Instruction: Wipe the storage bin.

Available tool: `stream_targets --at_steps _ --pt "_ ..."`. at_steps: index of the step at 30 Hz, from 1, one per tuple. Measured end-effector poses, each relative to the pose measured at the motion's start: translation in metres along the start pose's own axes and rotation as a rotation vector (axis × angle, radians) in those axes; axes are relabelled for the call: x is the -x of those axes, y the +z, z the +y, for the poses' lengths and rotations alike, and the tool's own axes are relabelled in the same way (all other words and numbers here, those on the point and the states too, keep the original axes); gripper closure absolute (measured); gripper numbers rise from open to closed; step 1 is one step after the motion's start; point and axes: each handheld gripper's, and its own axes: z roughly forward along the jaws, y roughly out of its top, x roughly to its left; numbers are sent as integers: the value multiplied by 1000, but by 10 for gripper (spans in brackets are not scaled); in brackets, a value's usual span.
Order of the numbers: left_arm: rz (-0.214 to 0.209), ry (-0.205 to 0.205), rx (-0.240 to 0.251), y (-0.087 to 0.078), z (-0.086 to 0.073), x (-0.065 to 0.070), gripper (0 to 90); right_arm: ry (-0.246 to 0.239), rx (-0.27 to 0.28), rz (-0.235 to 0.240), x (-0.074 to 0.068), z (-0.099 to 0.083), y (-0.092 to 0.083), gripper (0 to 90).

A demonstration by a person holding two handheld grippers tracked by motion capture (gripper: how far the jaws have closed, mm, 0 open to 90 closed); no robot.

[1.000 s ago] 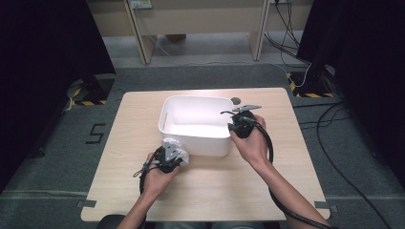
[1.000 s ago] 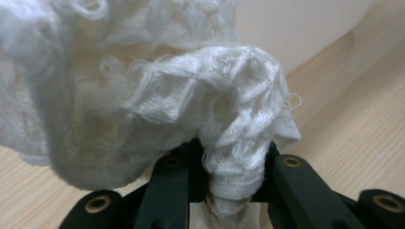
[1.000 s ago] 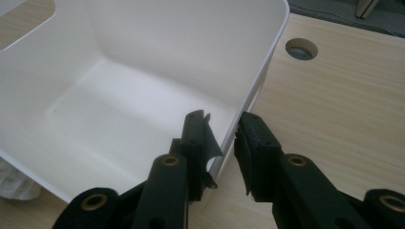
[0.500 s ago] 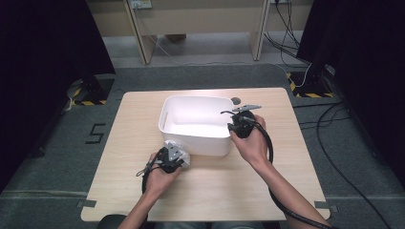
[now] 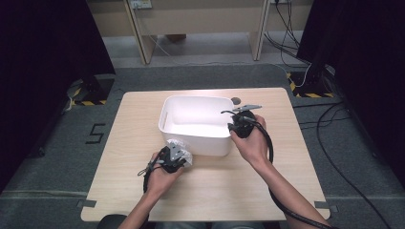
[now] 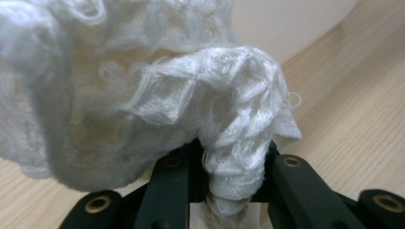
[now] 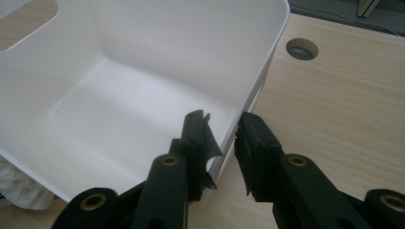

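White knitted cloth (image 5: 180, 149) sits bunched at the left gripper (image 5: 171, 159) in the high view, just in front of the white bin (image 5: 197, 125) on the wooden table (image 5: 124, 157); the right gripper (image 5: 240, 125) is at the bin's near right corner, and a "5" (image 5: 95, 133) is marked on the floor. Left gripper view: jaws clamped on a fold of cloth (image 6: 229, 143). Right gripper view: jaws straddle the bin's wall (image 7: 260, 67), one inside, one outside; whether they press it cannot be told
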Motion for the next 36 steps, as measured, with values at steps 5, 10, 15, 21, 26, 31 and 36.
stream_targets --at_steps 5,10,15,21,26,31,36 --pt "-3 -6 18 -4 5 1 748 -1 0 -1 0 0 0 736" --pt "1 1 47 -11 12 2 749 -1 2 -3 0 0 0 736" --pt "-1 3 68 -18 20 3 749 -4 1 -3 -1 0 0 736" --pt "3 16 105 -25 29 4 748 -5 3 -5 -1 0 0 736" --pt "2 18 115 -29 34 4 748 -4 4 -5 -1 0 0 736" --pt "1 21 130 -33 37 4 749 -4 5 -5 -1 0 0 736" --pt "6 22 131 -34 40 5 749 -8 5 -8 -1 -1 0 738"
